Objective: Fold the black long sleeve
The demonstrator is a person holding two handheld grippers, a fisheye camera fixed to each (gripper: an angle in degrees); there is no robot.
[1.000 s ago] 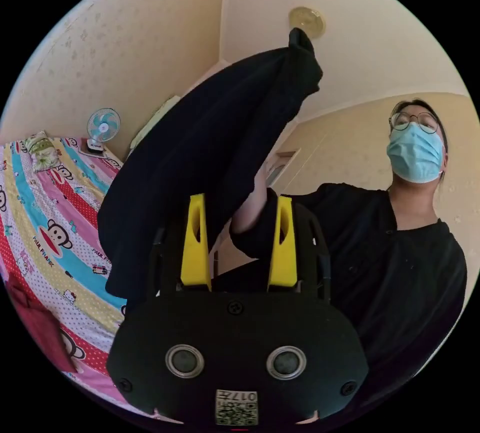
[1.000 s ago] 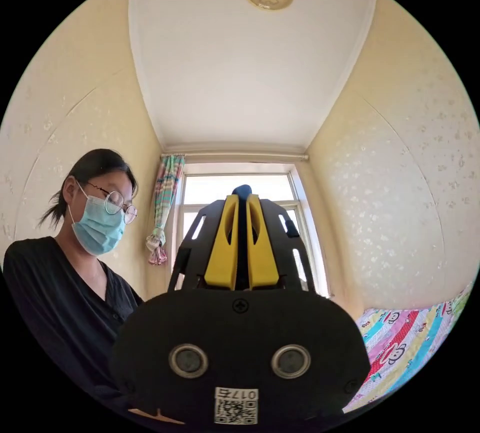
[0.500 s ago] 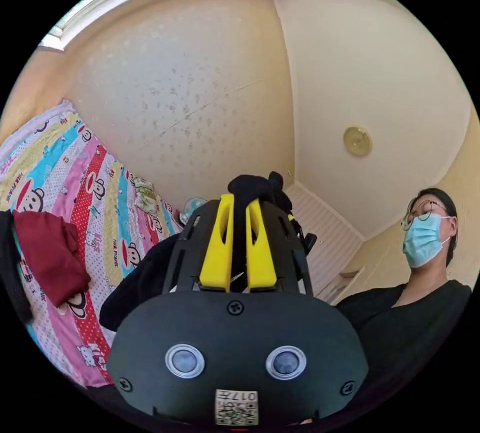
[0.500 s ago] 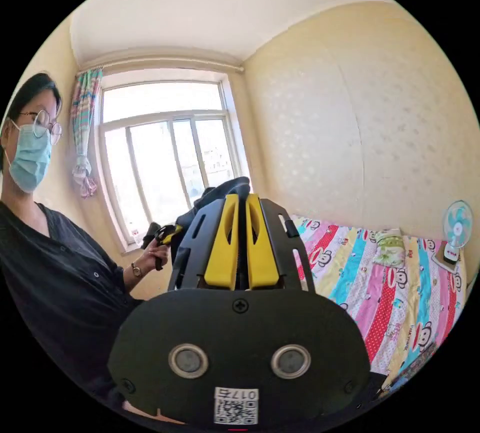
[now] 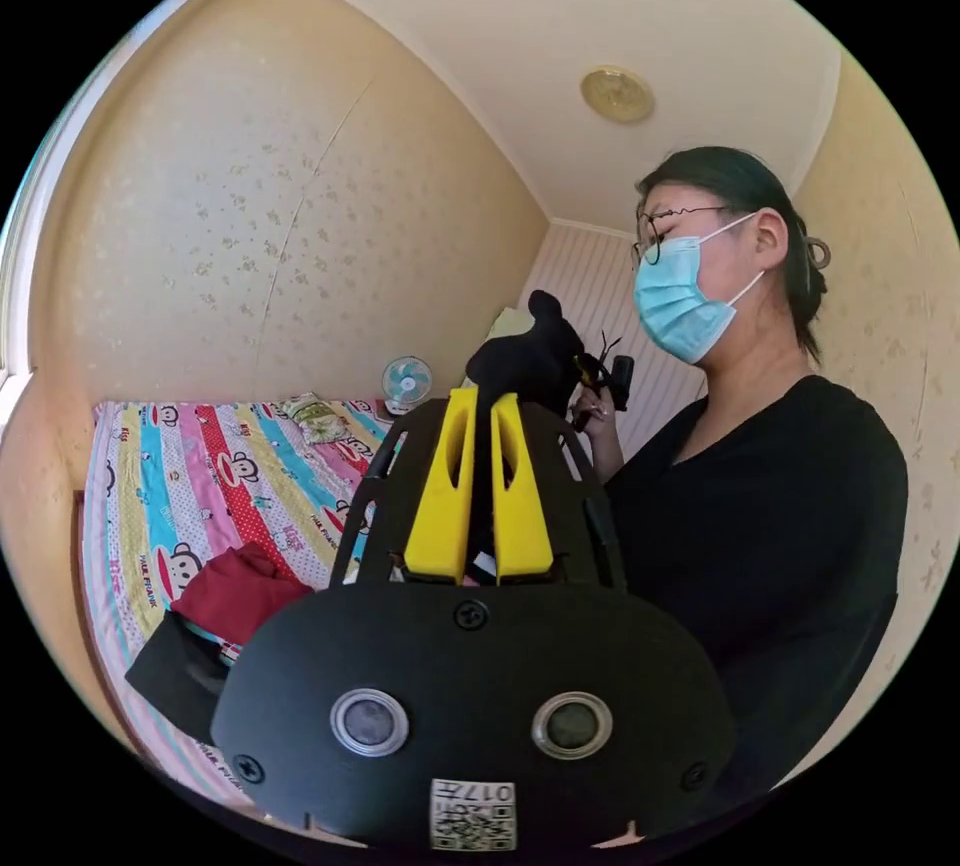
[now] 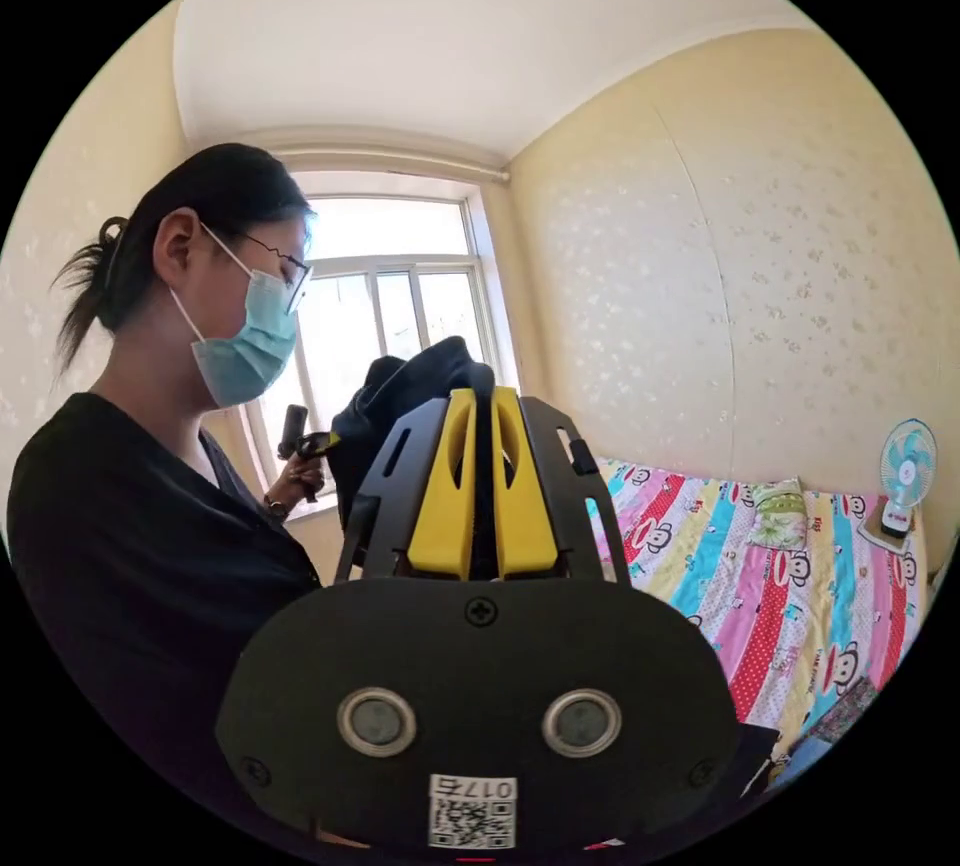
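The black long sleeve (image 5: 525, 356) is held up in the air in front of the person. In the left gripper view, my left gripper (image 5: 478, 398) has its yellow jaws shut on a bunched edge of the cloth. The right gripper (image 5: 603, 376) shows just beyond, in the person's hand. In the right gripper view, my right gripper (image 6: 478, 393) is shut on another part of the black long sleeve (image 6: 405, 396), which bulges past the jaw tips. The left gripper (image 6: 305, 441) appears there, close behind the cloth. The rest of the garment is hidden below the gripper bodies.
A bed with a colourful striped cartoon sheet (image 5: 190, 486) (image 6: 790, 596) lies below. A red garment (image 5: 235, 591) and a dark item (image 5: 170, 671) rest on it. A small fan (image 6: 905, 476) stands at the head. The person (image 5: 760, 506) stands close, with a window (image 6: 390, 306) behind.
One second ago the left jaws stood open below the hanging garment; they have since shut on its edge. Both hands have come close together and both cameras have swung.
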